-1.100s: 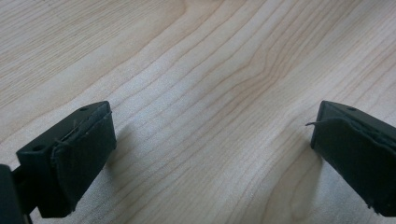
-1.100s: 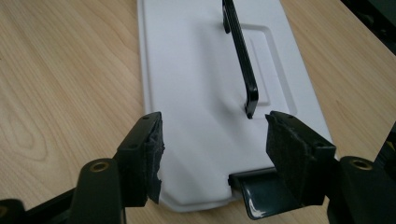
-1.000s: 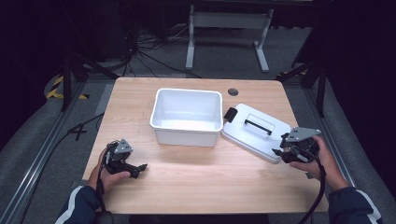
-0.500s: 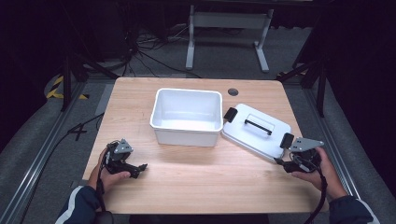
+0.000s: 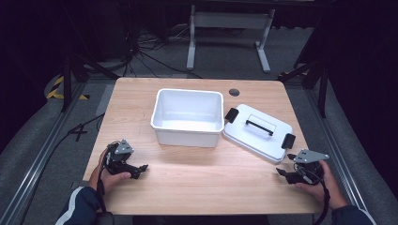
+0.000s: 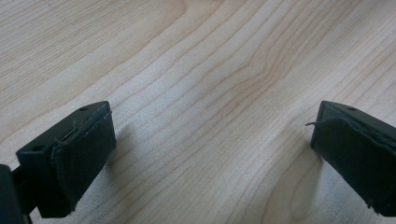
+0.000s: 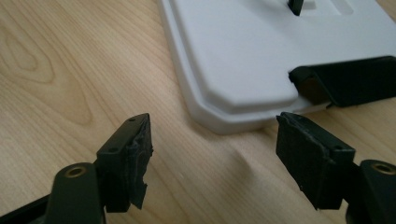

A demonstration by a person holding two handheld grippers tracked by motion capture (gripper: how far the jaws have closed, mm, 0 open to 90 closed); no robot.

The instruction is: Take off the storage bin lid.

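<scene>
Bench: light wooden bench point(image 5: 197, 173), its grain running under both claws.
Tub: white rectangular plastic tub point(image 5: 188, 116), open-topped, at the middle of the bench.
Lid: white flat plastic lid with black handle and black end clips point(image 5: 257, 132), lying just right of the tub.
Left claw point(image 5: 137, 169): near left, jaws wide apart over bare wood, holding nothing.
Right claw point(image 5: 283, 173): near right, jaws apart, empty, just short of the lid's near corner.
</scene>
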